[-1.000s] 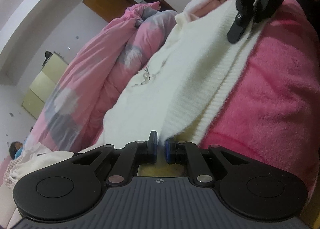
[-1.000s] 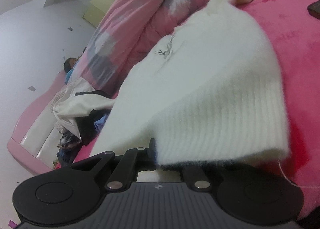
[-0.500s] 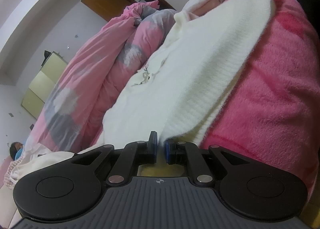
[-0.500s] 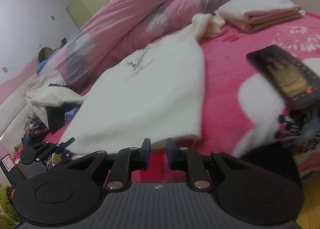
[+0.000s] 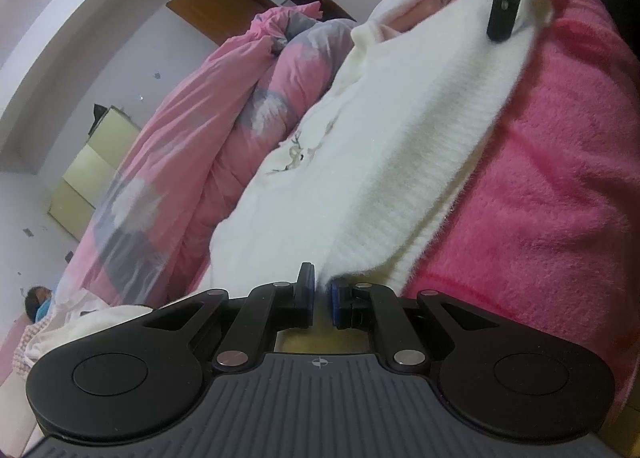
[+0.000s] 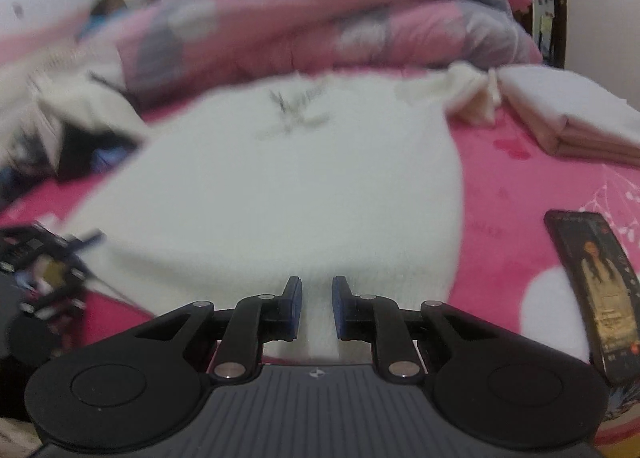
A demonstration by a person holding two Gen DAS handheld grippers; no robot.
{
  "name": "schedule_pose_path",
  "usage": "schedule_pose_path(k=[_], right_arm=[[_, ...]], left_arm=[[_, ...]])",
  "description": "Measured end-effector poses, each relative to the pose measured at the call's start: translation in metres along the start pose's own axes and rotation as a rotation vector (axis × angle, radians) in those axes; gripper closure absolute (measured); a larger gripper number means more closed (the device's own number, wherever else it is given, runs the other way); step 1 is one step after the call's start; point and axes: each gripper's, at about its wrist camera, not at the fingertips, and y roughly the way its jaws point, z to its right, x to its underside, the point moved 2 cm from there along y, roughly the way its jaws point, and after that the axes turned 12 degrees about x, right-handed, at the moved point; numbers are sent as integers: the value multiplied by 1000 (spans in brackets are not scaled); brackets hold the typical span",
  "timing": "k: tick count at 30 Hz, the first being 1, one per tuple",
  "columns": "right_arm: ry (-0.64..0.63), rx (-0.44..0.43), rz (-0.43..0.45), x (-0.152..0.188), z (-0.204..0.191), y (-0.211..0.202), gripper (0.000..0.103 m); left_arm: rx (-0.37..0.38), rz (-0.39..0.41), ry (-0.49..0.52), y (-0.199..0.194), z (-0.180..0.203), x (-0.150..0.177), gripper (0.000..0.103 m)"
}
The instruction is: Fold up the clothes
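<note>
The white sweater [image 5: 400, 146] lies spread on the pink blanket [image 5: 560, 198] of the bed, with its ribbed hem turned toward the person and its neck toward the crumpled duvet [image 5: 208, 130]. The left claw [image 5: 322, 294] is almost fully closed and pinches one corner of the hem, lifted a little off the blanket; I judge it is held there as an anchor, so that the knit stays tight and flat while the other hand works. The right claw [image 6: 316, 306] has its jaws a small way apart, with the middle of the hem seen between them, but the pads do not seem to press the wool, so it holds nothing; in the left view one dark finger of it stands over the far part of the hem. Probably it looks for a new place to grip for the next fold, though this is only my guess. A stack of folded cloth [image 6: 576, 114] rests beside the neck of the sweater, likely the finished pieces, and a heap of unfolded clothes [image 6: 68, 130] waits at the other side. A phone [image 6: 596, 290] lies on the blanket near the right hand, its screen lit with a picture of a person; some small marks are on it, but too small to read. The sweater has a small grey embroidery [image 5: 298, 154] on the chest, maybe a deer shape, with no letters that I can read. I see no brand name anywhere.
</note>
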Motion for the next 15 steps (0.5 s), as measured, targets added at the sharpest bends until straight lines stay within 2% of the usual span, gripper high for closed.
schedule_pose_path(k=[6,11,13,15], right_arm=[[21,44,-8,-2,-3,19,86],[16,53,22,-7,-8,2,85],[-12,-15,72,-9,-18,-13,85],[-41,-123,102,-12,-32,-20,85]], left_arm=[[-18,11,13,5,0,0,95],[-19,9,9,6,-4,-1,95],[-22,6,-1,7,-4,-2,95],[-26,1,-14,7,-4,-4,95]])
